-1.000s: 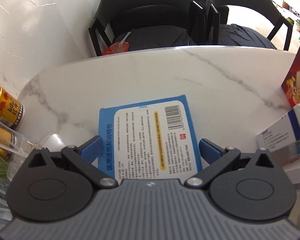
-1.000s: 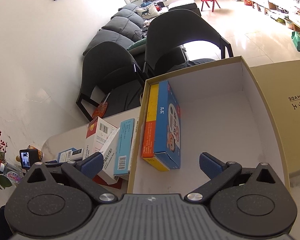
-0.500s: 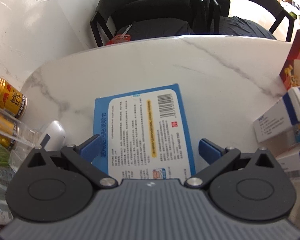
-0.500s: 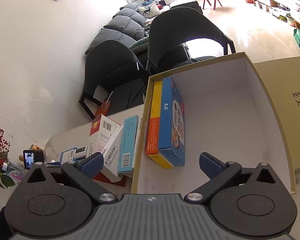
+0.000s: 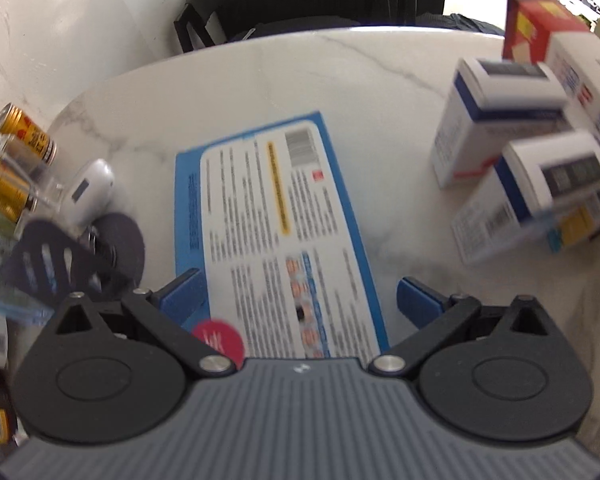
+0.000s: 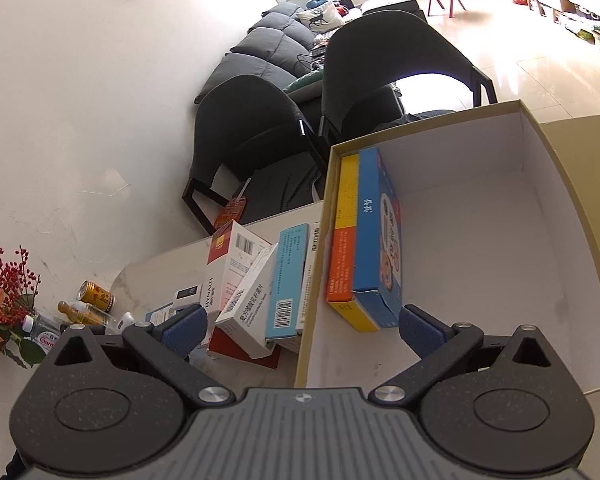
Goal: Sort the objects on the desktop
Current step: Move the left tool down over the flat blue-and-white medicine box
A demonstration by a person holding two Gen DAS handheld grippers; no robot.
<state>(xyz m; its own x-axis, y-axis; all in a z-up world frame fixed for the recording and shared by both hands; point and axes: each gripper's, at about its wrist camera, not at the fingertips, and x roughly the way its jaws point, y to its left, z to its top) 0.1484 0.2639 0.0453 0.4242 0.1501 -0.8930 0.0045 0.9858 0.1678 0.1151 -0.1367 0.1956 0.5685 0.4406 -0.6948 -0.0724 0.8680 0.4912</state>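
1. Since the earlier frames, the left claw has drawn back and swung over the table. More of the flat blue box now shows beneath it, along with the packets to the box's right. The right claw has barely shifted.
2. Left claw: released, jaws spread wide. The blue pads sit either side of the flat blue box's near end without touching it. That straddle suggests it is lining up to pinch the box across its width.
3. The flat blue box lies label-up on the table, angled a little. Lying flat leaves only its thin edges to grip, so the claw probably has to come down low.
4. Right of the box, well apart from it, white-and-blue cartons lean in a loose heap with a red carton behind. Left of the box are a white gadget and gold cans. The left view is blurred, so the labels cannot be read.
5. Right claw: also released and holding nothing. It hangs over the near corner of the open cardboard box.
6. Two packets stand on edge against that cardboard box's left wall, which leaves its floor free for more. The unsorted cartons are piled just outside that wall.
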